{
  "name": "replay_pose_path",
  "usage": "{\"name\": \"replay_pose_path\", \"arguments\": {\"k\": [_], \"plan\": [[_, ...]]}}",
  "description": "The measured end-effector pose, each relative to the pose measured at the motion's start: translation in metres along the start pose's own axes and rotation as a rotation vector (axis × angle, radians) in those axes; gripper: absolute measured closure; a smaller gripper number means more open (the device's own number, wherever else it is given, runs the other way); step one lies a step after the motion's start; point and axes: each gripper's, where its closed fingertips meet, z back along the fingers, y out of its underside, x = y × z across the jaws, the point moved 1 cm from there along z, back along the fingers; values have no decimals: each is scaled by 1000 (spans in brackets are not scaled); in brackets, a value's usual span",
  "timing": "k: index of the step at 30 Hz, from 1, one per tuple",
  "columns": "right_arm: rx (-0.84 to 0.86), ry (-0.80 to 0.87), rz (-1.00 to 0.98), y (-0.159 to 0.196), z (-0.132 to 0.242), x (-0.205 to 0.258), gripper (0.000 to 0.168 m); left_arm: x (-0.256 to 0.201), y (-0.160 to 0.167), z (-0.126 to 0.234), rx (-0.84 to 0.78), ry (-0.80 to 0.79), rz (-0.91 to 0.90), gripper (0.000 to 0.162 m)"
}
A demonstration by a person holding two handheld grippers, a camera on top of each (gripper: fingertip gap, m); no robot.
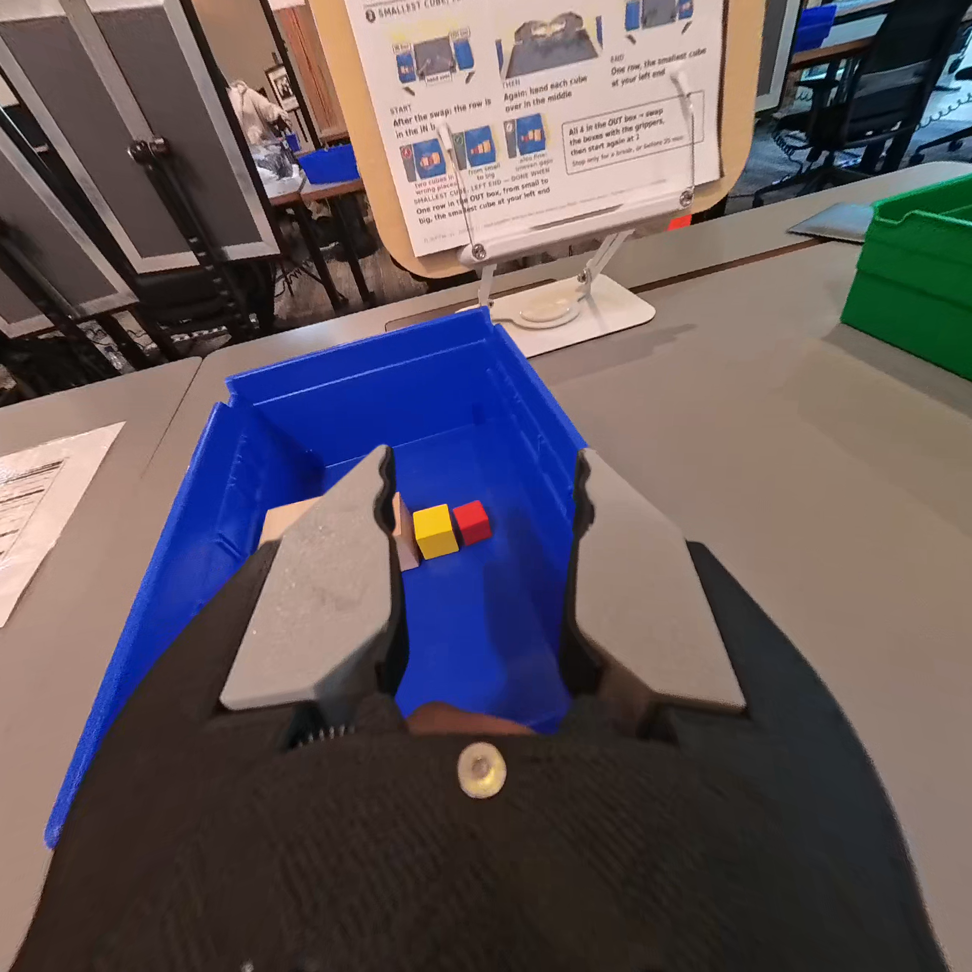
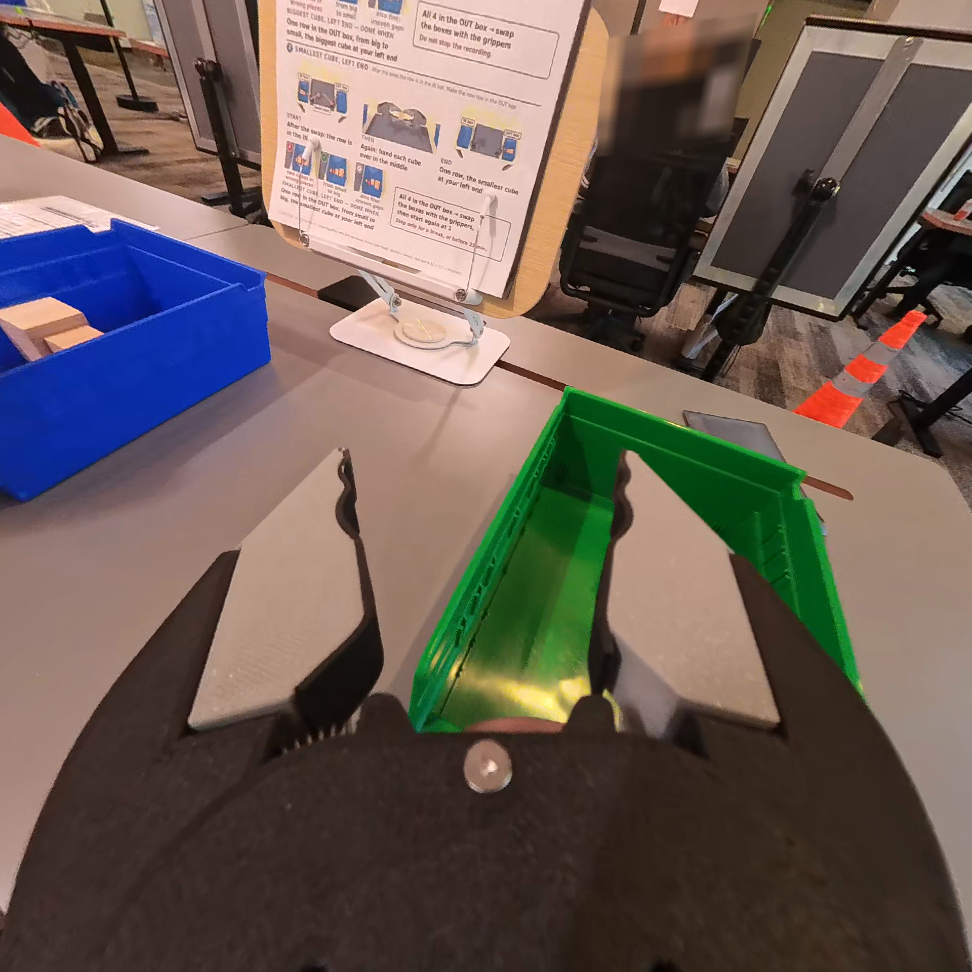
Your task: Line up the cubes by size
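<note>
In the left wrist view a blue bin (image 1: 363,389) holds a row of cubes: a small red cube (image 1: 472,522), a larger yellow cube (image 1: 435,531), then plain wooden cubes (image 1: 406,542) mostly hidden behind my left finger. My left gripper (image 1: 481,463) is open and empty above the bin's near end. In the right wrist view my right gripper (image 2: 484,457) is open and empty over the left wall of a green bin (image 2: 531,594) whose visible floor holds nothing. The blue bin (image 2: 158,378) sits far left there, with two wooden cubes (image 2: 47,326) showing.
An instruction sheet on a white stand (image 1: 552,158) is at the table's far edge between the bins, and it also shows in the right wrist view (image 2: 415,336). A paper sheet (image 1: 37,505) lies left of the blue bin. A dark flat pad (image 2: 731,431) lies behind the green bin.
</note>
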Motion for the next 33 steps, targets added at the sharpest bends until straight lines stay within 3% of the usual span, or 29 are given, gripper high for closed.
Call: {"name": "replay_pose_path", "arguments": {"k": [17,25,29,33], "plan": [[-40,-55,-77,-5,17,-7,71,22,22,-12,80,-57,14,95],[-2,-68,-69,3,9,-1,71,38,37,-54,224,20,52,96],[10,-77,-63,5,6,3,71,22,30,-71,302,160,-146,101],[34,-86,-63,12,1,5,72,9,47,-78,502,389,-572,111]]}}
